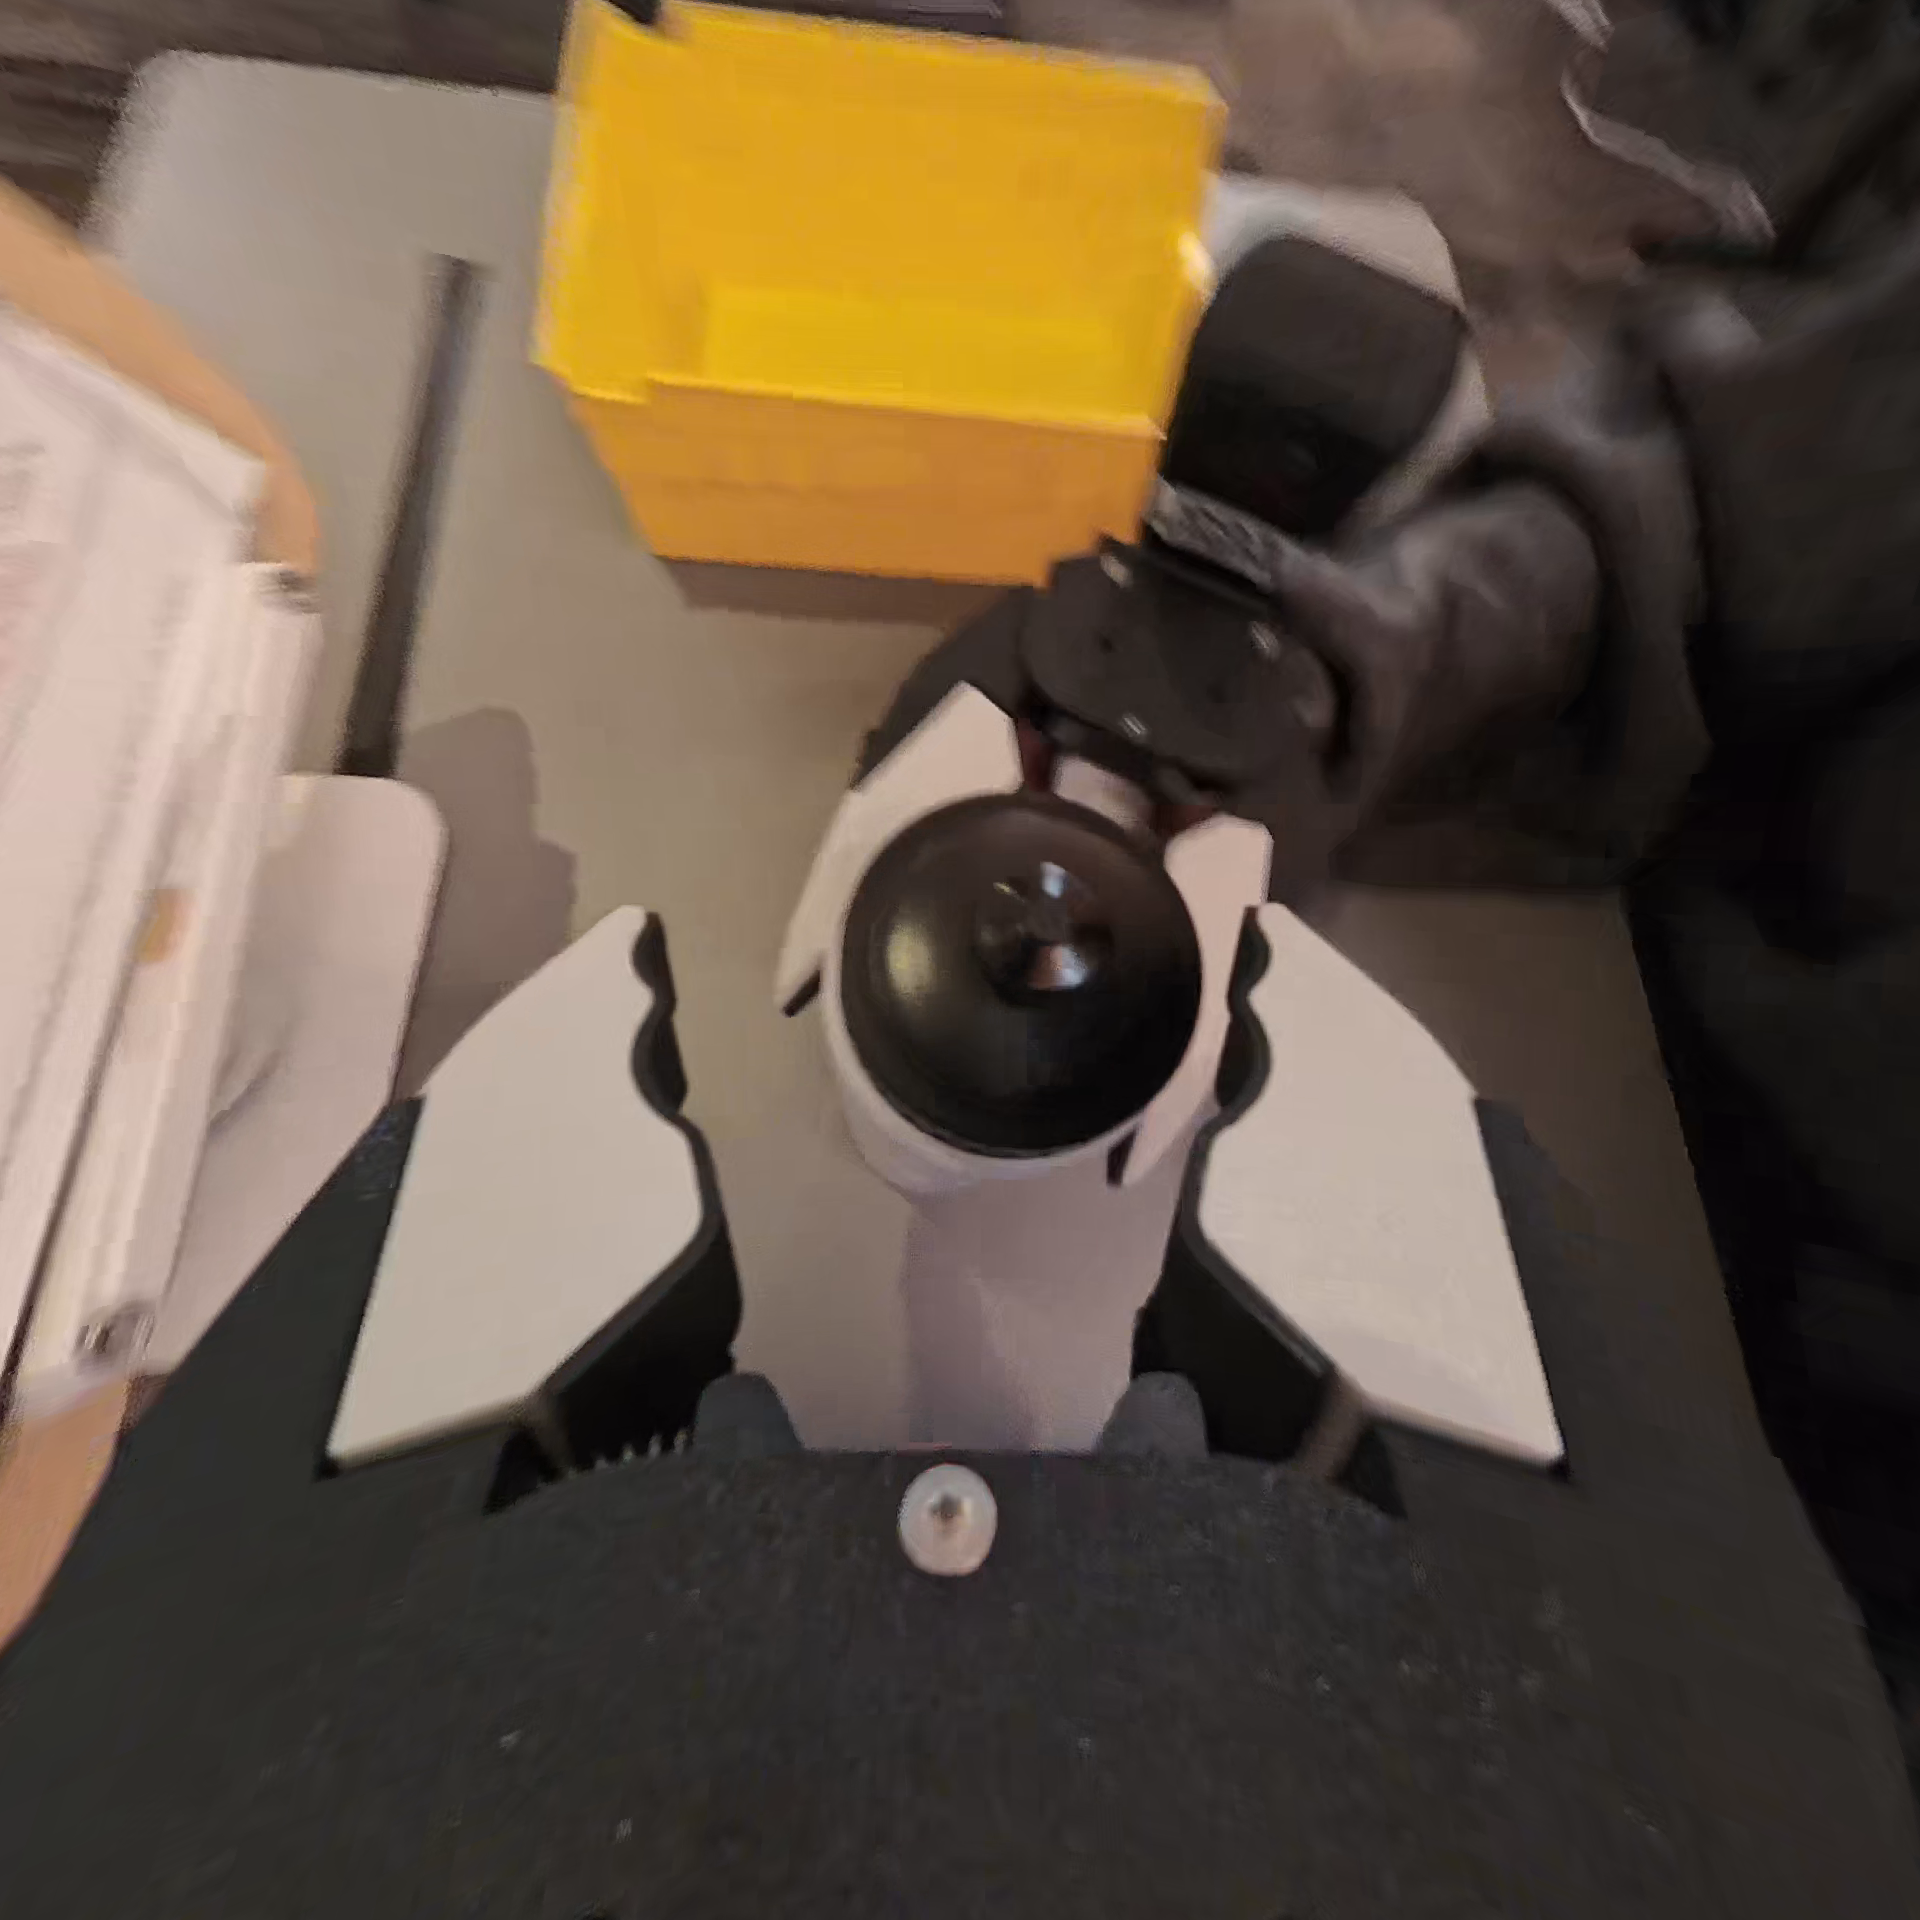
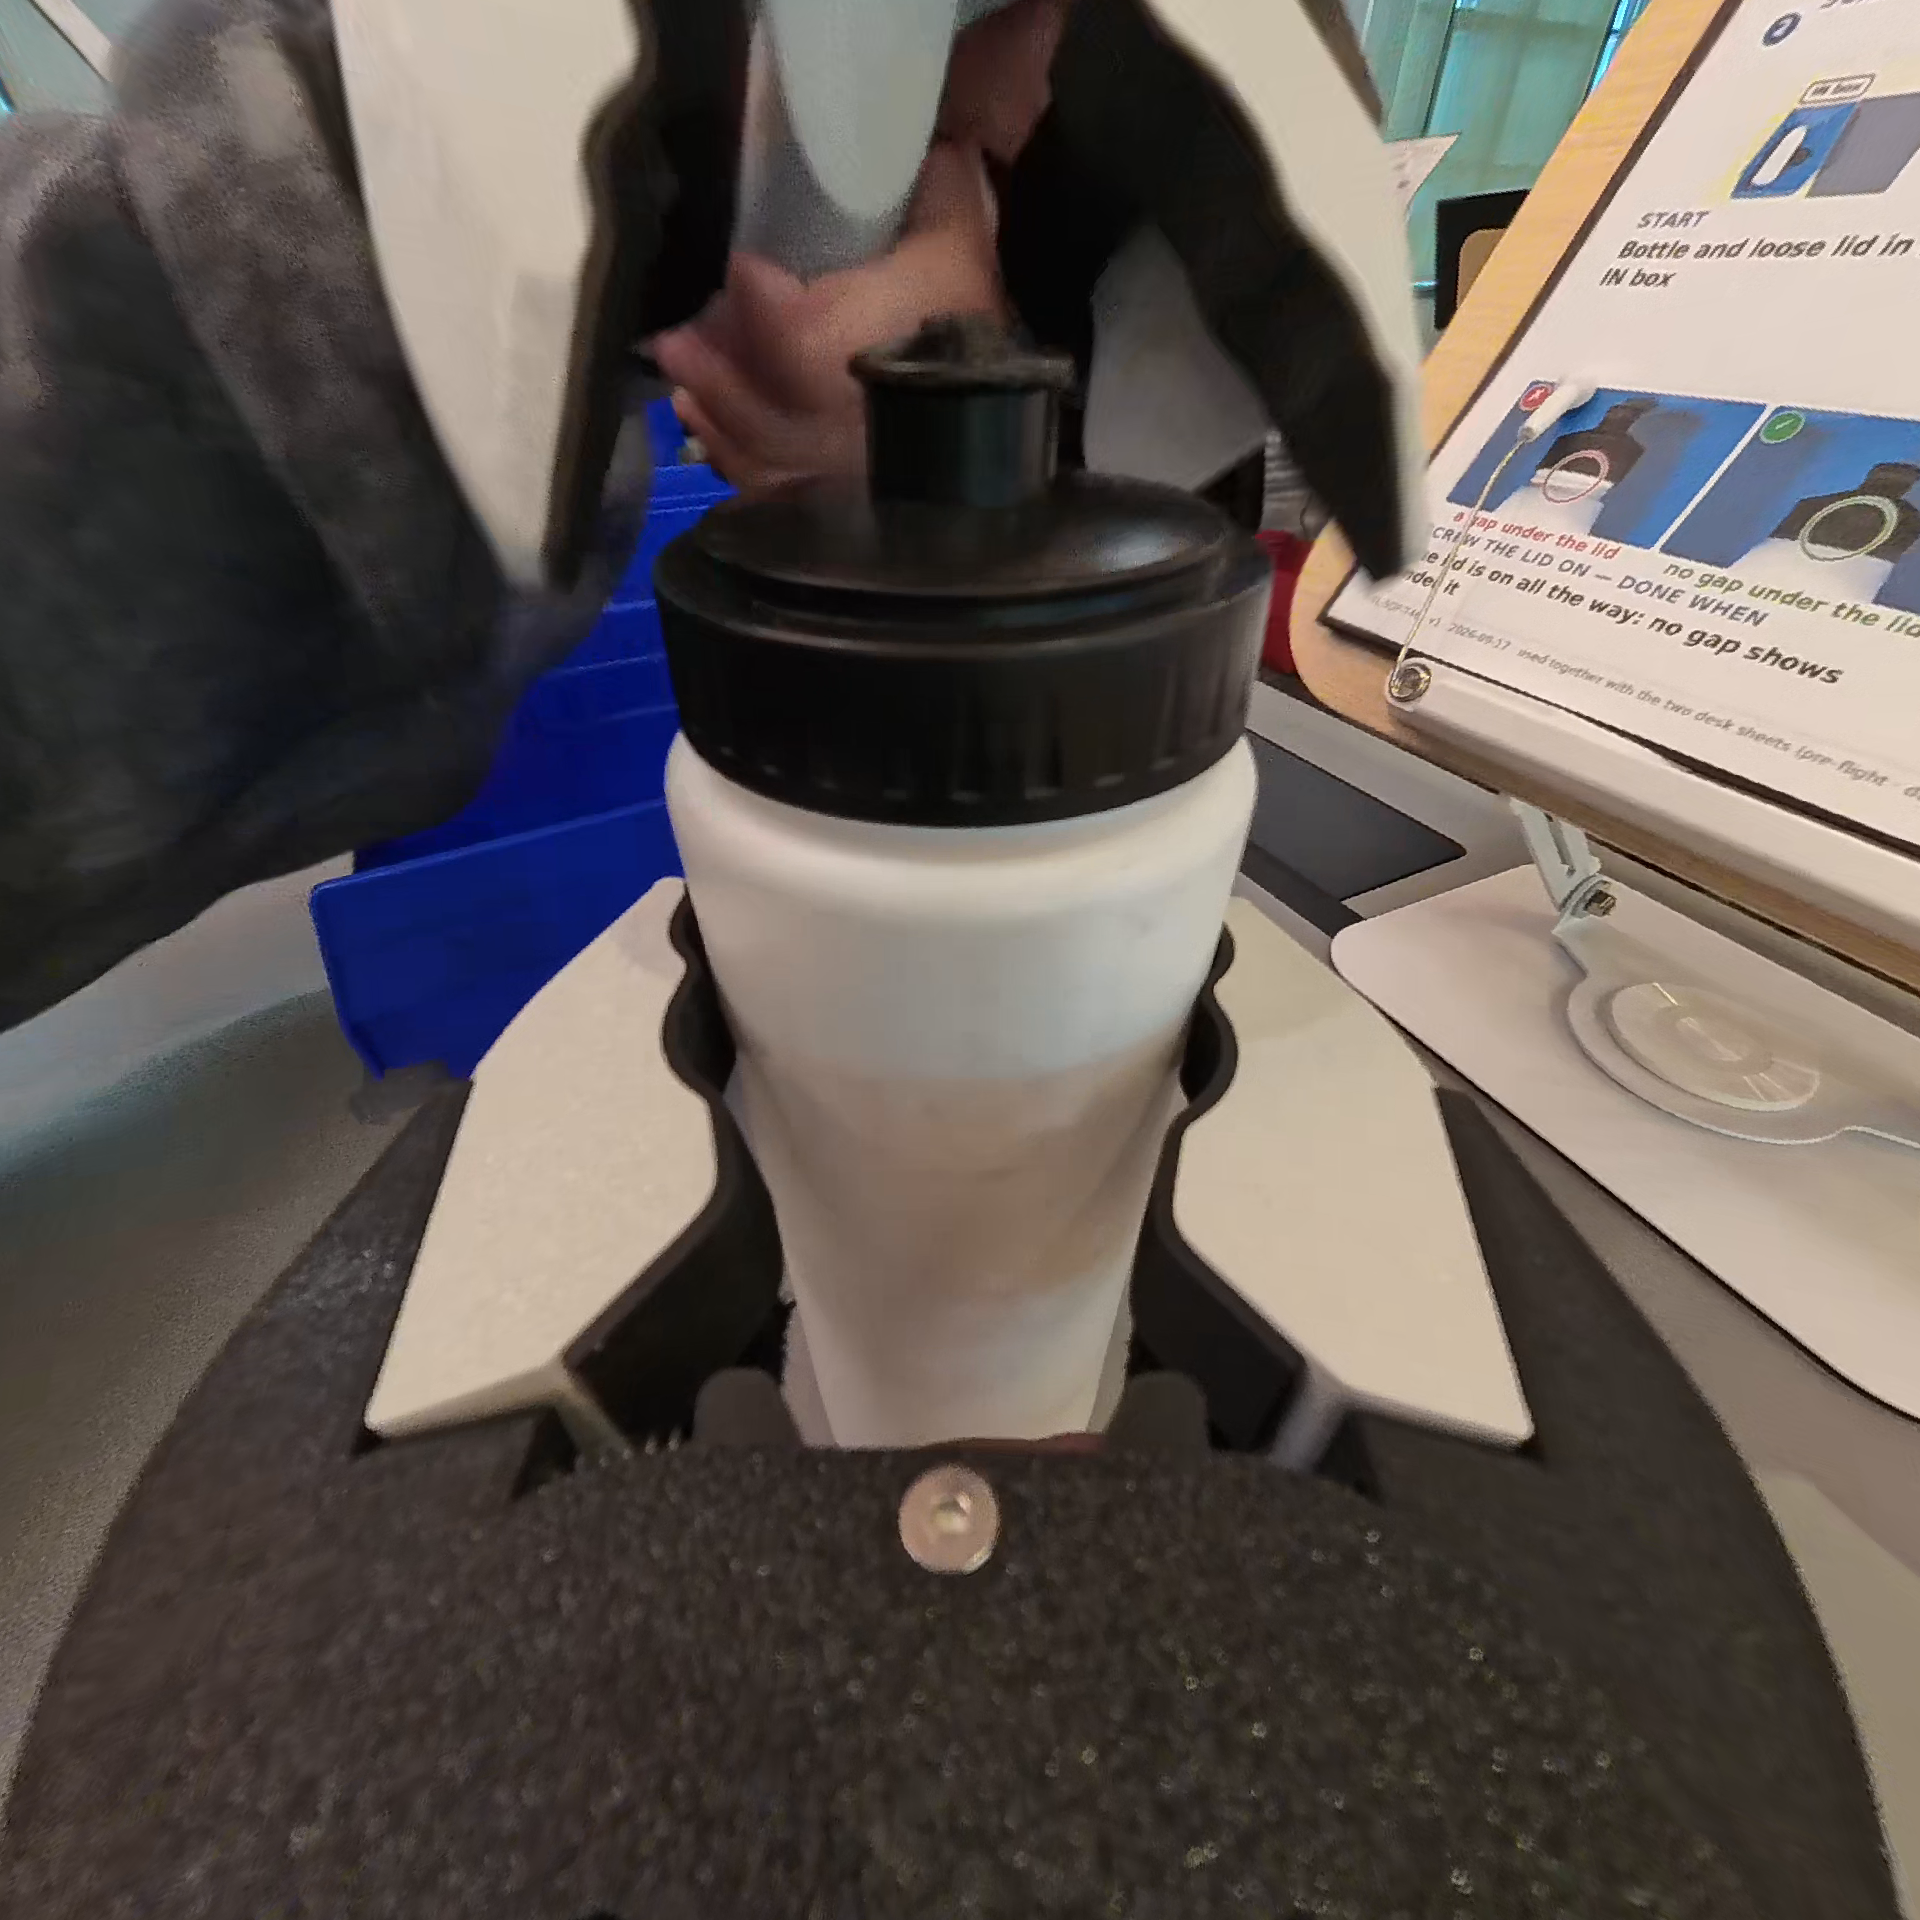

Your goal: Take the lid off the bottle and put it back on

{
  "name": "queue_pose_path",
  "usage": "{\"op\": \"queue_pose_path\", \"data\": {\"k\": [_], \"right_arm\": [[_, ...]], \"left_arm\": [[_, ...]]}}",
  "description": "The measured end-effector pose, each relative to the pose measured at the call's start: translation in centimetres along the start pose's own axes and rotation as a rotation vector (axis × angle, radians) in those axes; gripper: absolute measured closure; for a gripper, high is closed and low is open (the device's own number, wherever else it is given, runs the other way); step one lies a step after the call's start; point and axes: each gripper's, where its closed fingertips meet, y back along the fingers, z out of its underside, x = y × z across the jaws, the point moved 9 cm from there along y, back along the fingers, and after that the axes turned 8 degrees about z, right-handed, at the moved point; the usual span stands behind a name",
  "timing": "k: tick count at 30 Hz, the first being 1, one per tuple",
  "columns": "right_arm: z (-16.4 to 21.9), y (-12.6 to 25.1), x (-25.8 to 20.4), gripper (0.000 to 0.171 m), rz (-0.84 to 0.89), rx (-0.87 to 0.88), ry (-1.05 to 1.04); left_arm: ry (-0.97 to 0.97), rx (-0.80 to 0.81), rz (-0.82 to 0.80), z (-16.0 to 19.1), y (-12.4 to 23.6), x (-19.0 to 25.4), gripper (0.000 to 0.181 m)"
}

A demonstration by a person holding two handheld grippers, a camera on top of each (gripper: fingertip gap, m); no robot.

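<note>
A white bottle [image 2: 956, 1039] with its black lid [image 2: 961, 665] on stands upright in my right gripper [image 2: 951, 935], which is shut on the bottle's body below the shoulder. In the left wrist view I look down on the lid [image 1: 1018, 977] and the bottle [image 1: 1013, 1288]. My left gripper [image 1: 948, 920] is open, its jaws wide on either side of the lid and not touching it. Its white fingers [image 2: 468, 260] hang above the lid in the right wrist view. The right gripper's fingers [image 1: 925, 790] show beside the bottle from above.
A yellow bin [image 1: 873, 312] sits on the grey table [image 1: 644, 675] beyond the bottle. A blue bin [image 2: 520, 883] stands behind the bottle. An instruction board on a stand [image 2: 1662, 468] is at the right. A person's dark sleeve [image 1: 1558, 623] is close by.
</note>
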Motion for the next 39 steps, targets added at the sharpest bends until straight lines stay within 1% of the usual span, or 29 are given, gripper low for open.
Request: {"op": "queue_pose_path", "data": {"k": [3,5,7,10,12,14,17,19,22,29,39], "right_arm": [[0.0,0.0,-0.1,0.084,0.015,0.004,0.001],[0.0,-0.1,-0.2,0.084,0.027,0.004,-0.001],[0.0,-0.1,-0.3,0.084,0.036,0.010,-0.001],[0.0,-0.2,-0.4,0.084,0.043,0.007,0.001],[0.0,-0.1,-0.4,0.084,0.046,0.004,0.005],[0.0,-0.1,-0.5,0.084,0.049,0.002,0.005],[-0.1,-0.1,-0.6,0.084,0.052,-0.003,0.007],[0.0,-0.1,-0.6,0.084,0.050,-0.005,0.007],[0.0,0.1,-0.5,0.084,0.034,-0.002,0.010],[0.0,0.0,-0.9,0.084,-0.004,0.000,0.023],[-0.1,-0.2,-0.9,0.084,-0.036,-0.003,0.020]], "left_arm": [[0.198,0.254,-0.238,0.1,1.1,1.4,0.079],[0.311,0.410,-0.392,0.7,1.0,3.0,0.078],[0.388,0.483,-0.549,1.6,0.1,4.5,0.079],[0.414,0.496,-0.753,2.2,-1.8,6.3,0.075],[0.414,0.489,-0.835,2.0,-3.1,7.0,0.077],[0.424,0.465,-0.881,1.8,-4.5,7.1,0.079],[0.457,0.417,-0.946,1.8,-5.9,6.6,0.093],[0.446,0.385,-0.973,1.8,-5.7,6.5,0.105],[0.403,0.309,-0.862,1.9,-5.1,6.3,0.105],[0.235,0.167,-0.510,2.7,-2.9,5.3,0.105],[-0.150,-0.087,0.066,2.1,-1.2,1.5,0.105]]}}
